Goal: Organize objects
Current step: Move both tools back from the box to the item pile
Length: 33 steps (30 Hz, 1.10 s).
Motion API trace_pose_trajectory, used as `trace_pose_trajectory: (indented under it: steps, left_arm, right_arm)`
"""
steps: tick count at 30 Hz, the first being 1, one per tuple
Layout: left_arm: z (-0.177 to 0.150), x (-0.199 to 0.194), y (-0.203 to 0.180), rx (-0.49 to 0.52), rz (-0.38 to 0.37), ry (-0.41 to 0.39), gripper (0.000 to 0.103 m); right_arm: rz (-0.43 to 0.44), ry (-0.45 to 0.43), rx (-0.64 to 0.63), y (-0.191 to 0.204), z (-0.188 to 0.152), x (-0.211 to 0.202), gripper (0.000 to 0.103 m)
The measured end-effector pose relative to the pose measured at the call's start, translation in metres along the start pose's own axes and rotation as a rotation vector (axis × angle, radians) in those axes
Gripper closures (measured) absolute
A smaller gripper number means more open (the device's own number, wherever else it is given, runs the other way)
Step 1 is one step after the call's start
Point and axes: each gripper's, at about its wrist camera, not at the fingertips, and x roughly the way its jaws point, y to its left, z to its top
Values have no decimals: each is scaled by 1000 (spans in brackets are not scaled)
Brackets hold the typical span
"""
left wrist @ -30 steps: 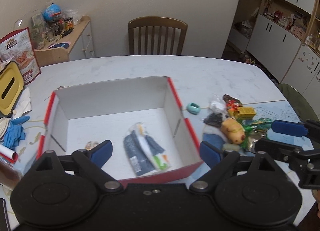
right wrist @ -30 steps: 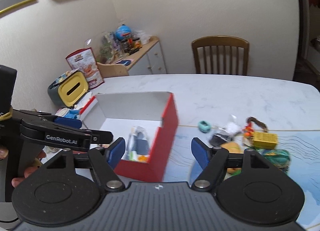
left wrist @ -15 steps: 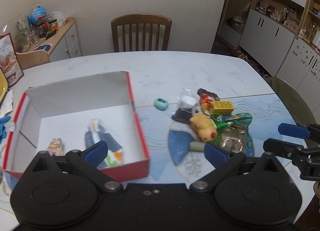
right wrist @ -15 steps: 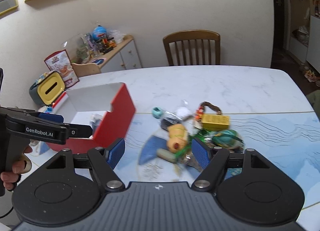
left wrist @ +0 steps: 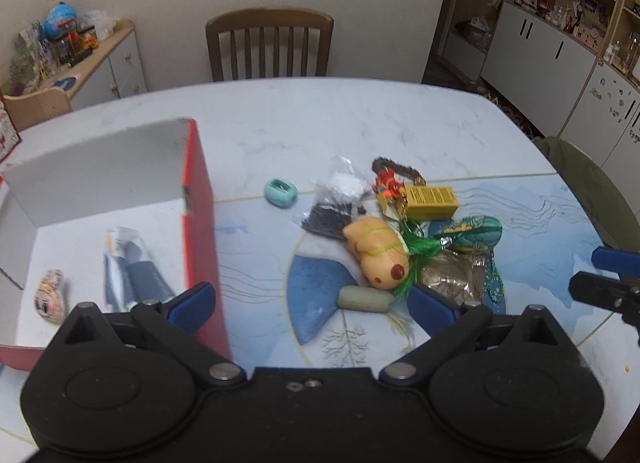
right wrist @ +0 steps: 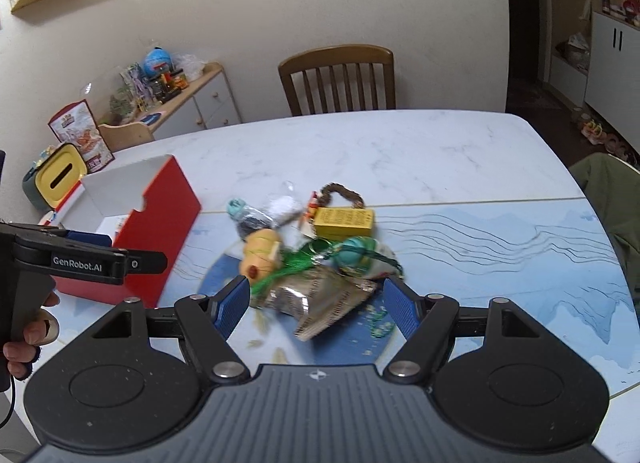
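Both-wise, nothing is gripped: the left gripper (left wrist: pixel 310 301) is held with jaws spread wide and empty above the mat, straddling the box's red wall and a pale green oblong piece (left wrist: pixel 364 299); the right gripper (right wrist: pixel 314 301) is likewise spread and empty, hovering over a crinkled foil packet (right wrist: pixel 320 303). A loose pile is seen just ahead on the blue placemat (right wrist: pixel 500 259): yellow plush toy (left wrist: pixel 378 251), green tassel (left wrist: pixel 416 255), teal striped pouch (left wrist: pixel 476 233), yellow box (left wrist: pixel 432 203), black-and-white bag (left wrist: pixel 334 207), teal sharpener (left wrist: pixel 280 193) set slightly apart. The red-and-white box (left wrist: pixel 198 191) is placed left of the pile, with a wrapped packet (left wrist: pixel 128 271) and a small figure (left wrist: pixel 50 295) inside. A hand (right wrist: pixel 28 339) is seen on the left handle.
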Motion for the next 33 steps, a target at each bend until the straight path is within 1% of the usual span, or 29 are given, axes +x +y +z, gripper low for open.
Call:
trace_pose_trajectory:
  steps: [2,6,8,10,14,15,17,20,26,33]
  left_arm:
    - [-2,12,-3,-2,-10,17,1]
    - [-9,34,-9,5,5,41,1]
    - [-13,40,-17,56,42,12,1]
    - [-14,48,-24,105,39,15,1]
    - [-17,59,-36,174,102,-8,0]
    - [-18,60,-38,188,103,-15,0]
    - [-17,63,-40,191,74,-12,1]
    - [-20,63,-45,175,51,-21,1]
    - [-22,79,-46,132,2,24,1]
    - [-28,92,-39,131,-14,38,1]
  right_arm:
    - [2,11,-1,-7,-1,4,30]
    - [17,35,-13,-15,-2,15,30]
    - [25,52,-21,-17,-3,22,30]
    - [31,68,-35,-18,-5,30,30]
    - [36,103,-73,-16,-9,48,30]
    - [39,112,-77,-16,-10,52,30]
    - [41,127,-86,-15,-11,60,30]
    - [45,138,-107,-13,-11,68,30]
    - [61,158,-130,-11,-8,83,30]
    - [55,179,-192,-2,-11,98,30]
